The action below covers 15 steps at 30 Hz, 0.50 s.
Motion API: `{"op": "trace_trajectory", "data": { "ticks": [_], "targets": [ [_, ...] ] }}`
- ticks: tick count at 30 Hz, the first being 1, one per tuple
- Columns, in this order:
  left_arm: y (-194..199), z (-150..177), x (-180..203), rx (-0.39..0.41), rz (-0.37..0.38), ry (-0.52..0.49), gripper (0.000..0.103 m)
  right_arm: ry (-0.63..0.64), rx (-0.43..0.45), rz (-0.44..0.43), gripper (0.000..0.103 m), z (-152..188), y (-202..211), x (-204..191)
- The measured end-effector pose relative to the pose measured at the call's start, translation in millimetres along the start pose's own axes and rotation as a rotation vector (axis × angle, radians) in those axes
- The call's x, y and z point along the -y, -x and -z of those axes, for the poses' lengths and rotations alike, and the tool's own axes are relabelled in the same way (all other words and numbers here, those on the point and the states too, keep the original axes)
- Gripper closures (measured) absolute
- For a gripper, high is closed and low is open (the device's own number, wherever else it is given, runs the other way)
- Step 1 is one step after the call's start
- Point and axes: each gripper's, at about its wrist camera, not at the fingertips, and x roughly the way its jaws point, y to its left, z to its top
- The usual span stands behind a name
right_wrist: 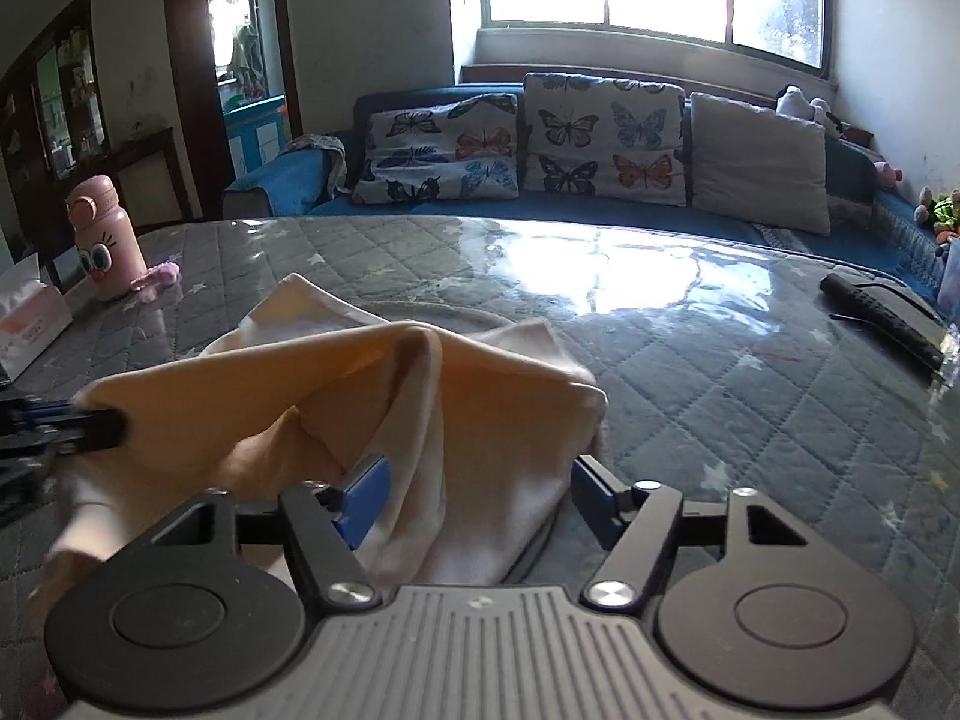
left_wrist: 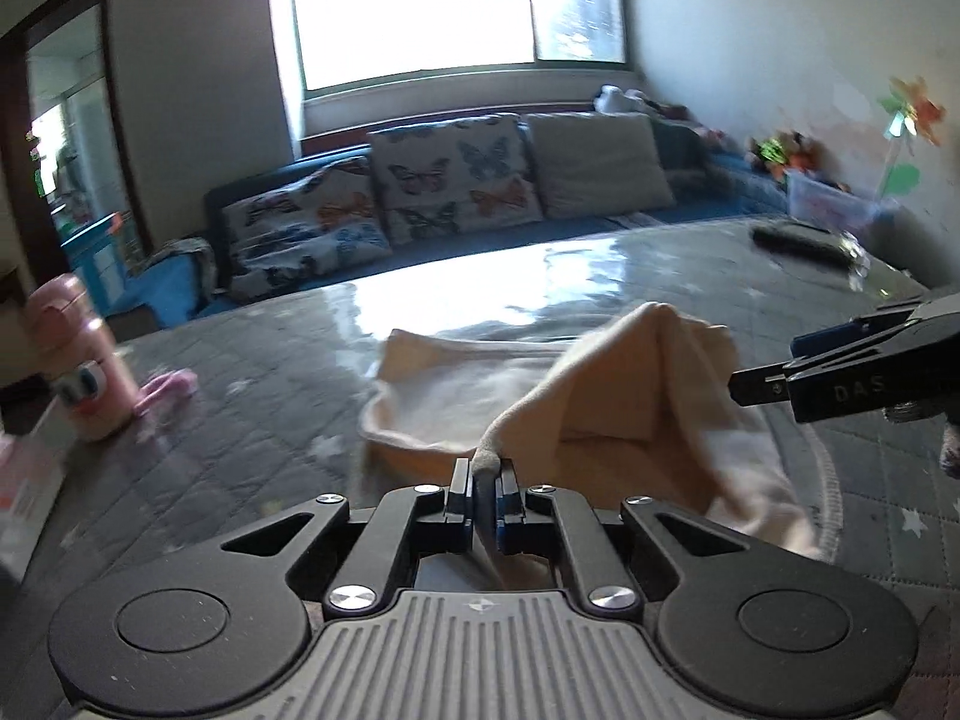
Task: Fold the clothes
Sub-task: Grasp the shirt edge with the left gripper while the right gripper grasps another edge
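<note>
A cream-peach garment (left_wrist: 612,396) lies bunched on the quilted grey table (left_wrist: 240,432), with one part pulled up into a peak. My left gripper (left_wrist: 485,480) is shut on a corner of its edge, and the fabric runs up from the jaws. In the right wrist view the same gripper (right_wrist: 90,420) comes in from the left edge, clamped on the garment (right_wrist: 288,396). My right gripper (right_wrist: 480,498) stands open, its blue pads (right_wrist: 366,495) wide apart with a fold of the garment hanging between them. From the left wrist view the right gripper (left_wrist: 768,366) is beside the garment's right side.
A pink bottle (right_wrist: 105,240), a small pink item (right_wrist: 156,276) and a tissue box (right_wrist: 30,312) stand at the table's left. A black object (right_wrist: 876,318) lies at the far right. A blue sofa (right_wrist: 600,210) with butterfly cushions runs behind the table.
</note>
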Motion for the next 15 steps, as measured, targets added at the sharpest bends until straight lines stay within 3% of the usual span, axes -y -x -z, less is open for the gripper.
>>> {"op": "trace_trajectory", "data": {
  "ticks": [13, 15],
  "targets": [
    [13, 13, -22, -0.004, -0.004, 0.027, 0.096, 0.058, 0.003, -0.039, 0.045, -12, -24, -35],
    [14, 14, -22, -0.003, -0.002, 0.028, 0.096, 0.076, 0.012, -0.033, 0.053, -14, -24, -40]
  ]
}}
